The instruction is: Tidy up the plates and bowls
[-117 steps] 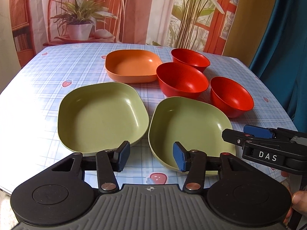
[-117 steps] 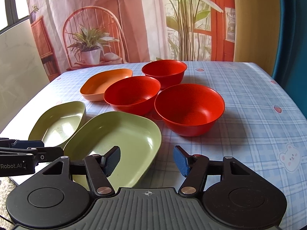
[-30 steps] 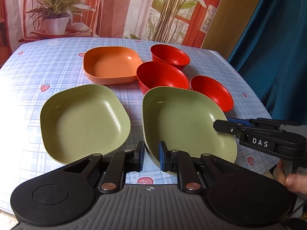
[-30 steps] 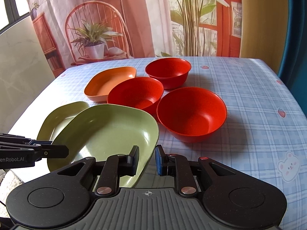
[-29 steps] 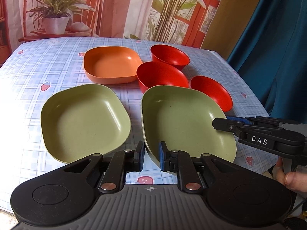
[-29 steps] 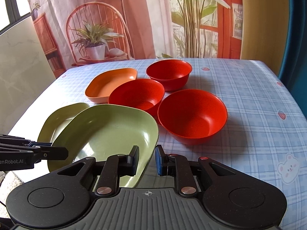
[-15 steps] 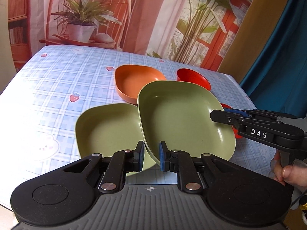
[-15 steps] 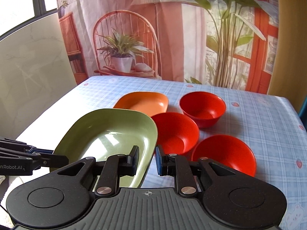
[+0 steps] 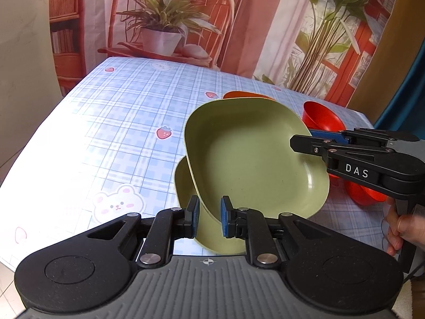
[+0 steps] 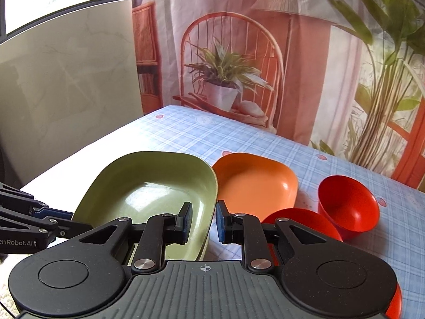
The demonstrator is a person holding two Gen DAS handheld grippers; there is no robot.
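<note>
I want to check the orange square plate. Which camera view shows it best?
The right wrist view: the orange square plate shows almost whole. In the left wrist view only its rim shows behind the lifted green plate.

Lower green plate [image 9: 186, 186] mostly hidden

Bright daylight from the left, tablecloth [image 9: 79, 138] glaring white, edges fisheye-bent.
</note>
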